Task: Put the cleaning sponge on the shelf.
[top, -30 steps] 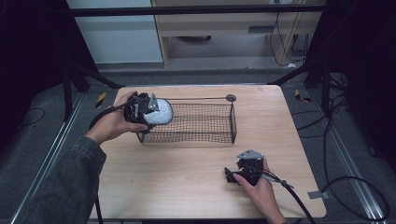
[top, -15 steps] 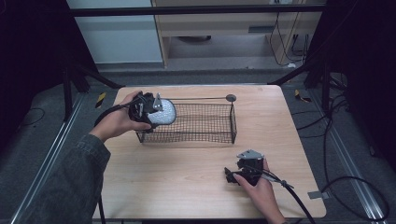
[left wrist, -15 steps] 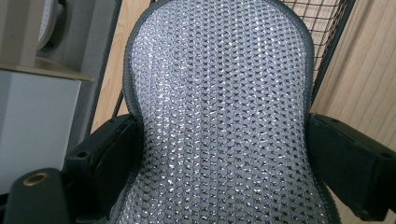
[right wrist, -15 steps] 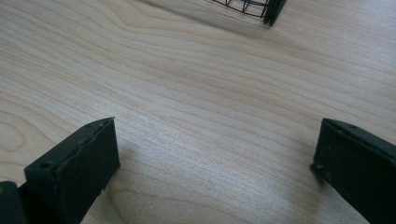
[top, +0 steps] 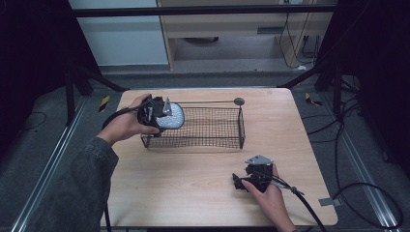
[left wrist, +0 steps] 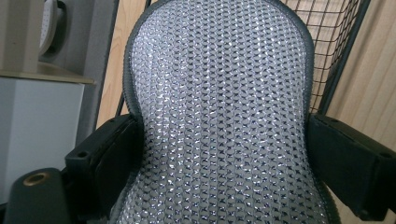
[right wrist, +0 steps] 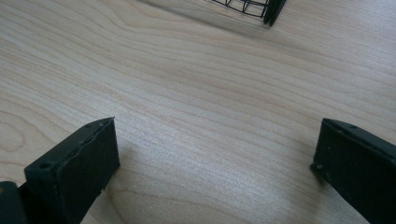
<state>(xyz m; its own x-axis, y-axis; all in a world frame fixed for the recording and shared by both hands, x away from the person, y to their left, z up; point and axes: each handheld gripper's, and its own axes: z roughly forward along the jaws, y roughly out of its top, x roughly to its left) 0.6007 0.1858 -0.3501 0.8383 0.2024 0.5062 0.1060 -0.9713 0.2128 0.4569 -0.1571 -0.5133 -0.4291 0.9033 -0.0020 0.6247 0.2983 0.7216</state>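
A silvery sequined pad with a dark grey rim [left wrist: 219,116] is pinched between the two black jaws of my left gripper [left wrist: 224,158]. From above, that left gripper [top: 157,113] holds the shiny pad [top: 173,116] over the left end of a black wire basket [top: 208,128]. My right gripper [top: 241,181] rests on the table near the front right, jaws wide apart with bare wood between them. In the right gripper view a corner of the basket [right wrist: 261,9] shows at the top.
A wooden table [top: 193,193] carries the basket. A thin rod with a round disc end [top: 238,101] runs along the basket's far side. Cables [top: 300,193] trail from both grippers. Dark frame legs and floor rails surround the table.
My left gripper has carried the sequined pad a little to the right, further over the basket's left end. The right gripper has stayed still.
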